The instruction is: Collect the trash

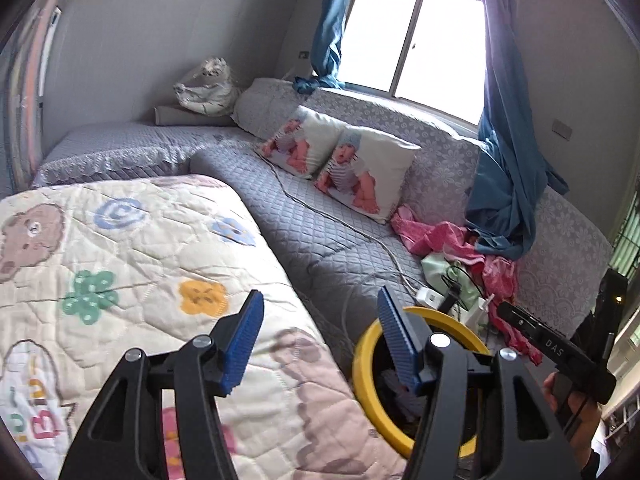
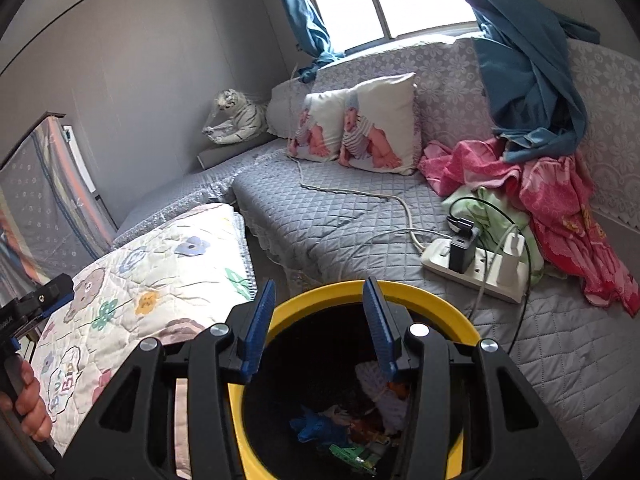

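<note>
Trash [image 2: 352, 428], a heap of crumpled scraps in blue, white, orange and green, lies at the bottom of a round yellow-rimmed bin with a dark inside [image 2: 440, 312]; the bin stands just beside the grey quilted sofa [image 2: 340, 216], between it and a cream padded quilt printed with bears and flowers [image 2: 152, 280]. Right gripper [image 2: 318, 328] hangs directly over the bin mouth; its blue ribbed fingers [image 2: 260, 332] spread apart, nothing between them. Left gripper [image 1: 320, 340] sits above the quilt edge, likewise spread wide and empty; its right finger overlaps the bin rim in the left wrist view; its left finger is over the quilt. On the sofa seat: a white power strip [image 2: 476, 272] with a black adapter and a white charger plugged in; a white cable runs from it across the cushions; just beside it a pile of pink and pale green cloth [image 2: 556, 200]. Two baby-print pillows [image 2: 360, 124] lean upright against the backrest; blue curtain [image 2: 528, 60] drapes onto the sofa back; a white striped plush tiger [image 2: 236, 120] rests in the far corner.
</note>
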Demonstrator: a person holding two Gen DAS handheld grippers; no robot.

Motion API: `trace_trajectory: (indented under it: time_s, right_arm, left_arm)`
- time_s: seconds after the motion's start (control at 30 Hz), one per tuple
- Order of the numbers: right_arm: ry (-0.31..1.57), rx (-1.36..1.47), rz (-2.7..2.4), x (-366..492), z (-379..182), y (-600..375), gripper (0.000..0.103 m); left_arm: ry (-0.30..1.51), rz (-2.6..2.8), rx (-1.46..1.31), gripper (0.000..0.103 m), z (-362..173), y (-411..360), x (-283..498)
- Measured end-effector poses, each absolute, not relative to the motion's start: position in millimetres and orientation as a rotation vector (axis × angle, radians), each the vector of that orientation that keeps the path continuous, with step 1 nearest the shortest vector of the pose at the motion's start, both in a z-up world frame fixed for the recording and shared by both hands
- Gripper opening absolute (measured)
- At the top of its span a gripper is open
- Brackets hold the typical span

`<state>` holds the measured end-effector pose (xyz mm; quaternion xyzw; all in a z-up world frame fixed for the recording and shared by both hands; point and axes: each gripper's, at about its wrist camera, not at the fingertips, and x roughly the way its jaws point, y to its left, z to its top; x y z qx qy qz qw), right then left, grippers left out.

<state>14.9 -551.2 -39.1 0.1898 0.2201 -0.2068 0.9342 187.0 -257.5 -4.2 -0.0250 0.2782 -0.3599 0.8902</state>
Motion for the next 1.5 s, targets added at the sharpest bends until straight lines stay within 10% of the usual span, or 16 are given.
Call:
trace_trajectory:
  time_s: [0.77,1.13,1.5]
  right_arm:
    - [0.37,0.107,-0.04,44.9,-7.8,-316.1,0.043]
    - [0.322,0.079,-0.079,24.9,-21.6,-297.6,0.079]
    - [0.209,0.067,-0.191,6.2,-23.3,-300.5,0.095]
  left_arm:
    - [0.363,-0.201,-0.067,0.056,-3.2,-16.0,105.6]
    - [0.285,-0.137,-0.097,0.094,-14.5,-10.2,66.3]
    - [0.208,-0.092,-0.082,0.095,-6.2,-11.7,47.1]
